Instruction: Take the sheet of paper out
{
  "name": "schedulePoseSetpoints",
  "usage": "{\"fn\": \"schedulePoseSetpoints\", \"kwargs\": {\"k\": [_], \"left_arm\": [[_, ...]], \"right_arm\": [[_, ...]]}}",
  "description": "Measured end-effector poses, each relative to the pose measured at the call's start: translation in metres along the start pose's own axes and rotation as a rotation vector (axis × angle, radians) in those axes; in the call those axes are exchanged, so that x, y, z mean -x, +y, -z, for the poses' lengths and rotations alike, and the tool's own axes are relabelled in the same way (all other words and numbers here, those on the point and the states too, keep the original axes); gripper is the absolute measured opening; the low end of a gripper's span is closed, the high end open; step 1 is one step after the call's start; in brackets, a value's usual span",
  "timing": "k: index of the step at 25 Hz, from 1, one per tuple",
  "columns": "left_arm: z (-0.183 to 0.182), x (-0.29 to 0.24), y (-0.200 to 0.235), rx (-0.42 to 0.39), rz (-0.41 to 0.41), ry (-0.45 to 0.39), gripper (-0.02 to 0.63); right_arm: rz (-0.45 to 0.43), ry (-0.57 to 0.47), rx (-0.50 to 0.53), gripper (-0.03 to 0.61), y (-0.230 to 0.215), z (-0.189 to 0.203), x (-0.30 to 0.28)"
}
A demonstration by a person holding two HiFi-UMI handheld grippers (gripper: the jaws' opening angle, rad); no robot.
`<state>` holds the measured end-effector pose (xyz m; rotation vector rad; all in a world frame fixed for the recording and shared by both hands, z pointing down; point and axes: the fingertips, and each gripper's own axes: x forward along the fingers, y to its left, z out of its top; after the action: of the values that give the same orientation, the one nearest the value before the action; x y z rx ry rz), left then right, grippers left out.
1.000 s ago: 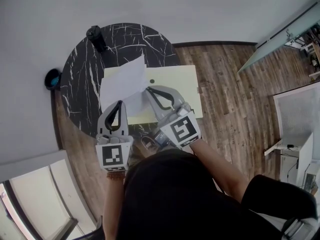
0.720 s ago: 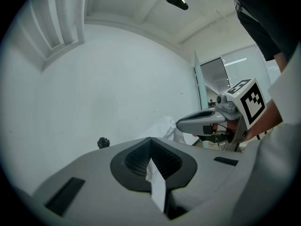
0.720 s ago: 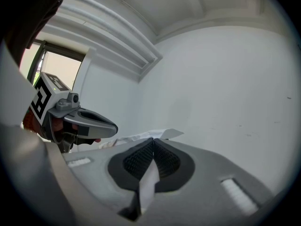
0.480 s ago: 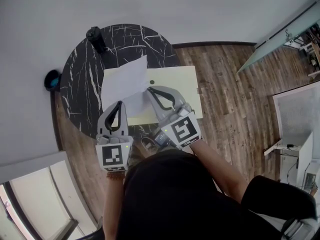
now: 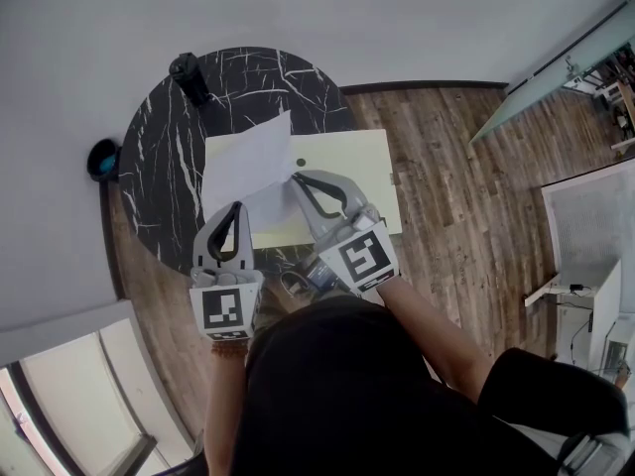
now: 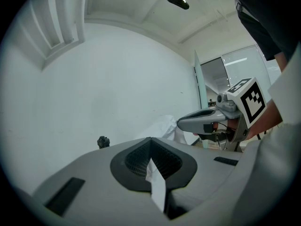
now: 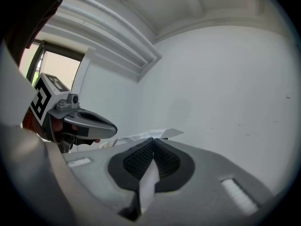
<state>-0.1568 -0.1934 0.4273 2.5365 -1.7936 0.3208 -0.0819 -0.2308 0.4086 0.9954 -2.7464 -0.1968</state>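
Round black marble bench [image 5: 159, 177], white veins, by the wall. Pale yellow folder [image 5: 357, 167] lies flat on its near-right part, overhanging the bench edge over the wood floor.

Sheet of paper [image 5: 248, 162] is white and sits over the folder's left half, raised and tilted. 1 corner points away from the person toward the wall. Long axis looks diagonal, near-left to far-right (not certain, the sheet is bowed).

Left gripper [image 5: 235, 209]: jaws closed on the sheet's near-left edge. Right gripper [image 5: 296, 178]: jaws closed on its near-right edge, over the folder.

Print in view: black-and-white square markers on both cubes.

Views:
- Only the head view shows the bench top, the folder and the sheet's whole outline.
- The left gripper view shows the pinch itself, a white strip [image 6: 157, 189] clamped between ribbed pads, and beyond it the right gripper side-on in the person's hand.
- The right gripper view shows the same clamp [image 7: 146, 180], the sheet's free edge past the jaw tips, and the left gripper at left.

Small black object [image 5: 190, 75] stands at the bench's far edge, well apart from the sheet.
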Motion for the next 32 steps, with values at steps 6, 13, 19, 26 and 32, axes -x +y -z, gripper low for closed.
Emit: {"fn": "schedulePoseSetpoints", "kwargs": {"k": [6, 13, 19, 26, 32], "left_arm": [[0.001, 0.000, -0.002, -0.001, 0.004, 0.000, -0.002], [0.004, 0.000, -0.002, 0.005, 0.000, 0.007, -0.002], [0.007, 0.000, -0.003, 0.005, 0.008, 0.014, -0.002], [0.011, 0.000, -0.002, 0.012, 0.001, 0.024, -0.002], [0.014, 0.001, -0.001, 0.020, -0.003, 0.040, -0.002]], "right_arm": [[0.006, 0.003, -0.002, -0.002, -0.001, 0.002, 0.002], [-0.013, 0.004, -0.002, -0.003, 0.002, 0.003, 0.004], [-0.020, -0.002, 0.010, -0.003, 0.006, 0.003, 0.003], [0.004, 0.001, -0.036, -0.003, -0.002, 0.004, 0.003], [0.005, -0.001, -0.025, -0.002, -0.003, 0.005, 0.001]]}}
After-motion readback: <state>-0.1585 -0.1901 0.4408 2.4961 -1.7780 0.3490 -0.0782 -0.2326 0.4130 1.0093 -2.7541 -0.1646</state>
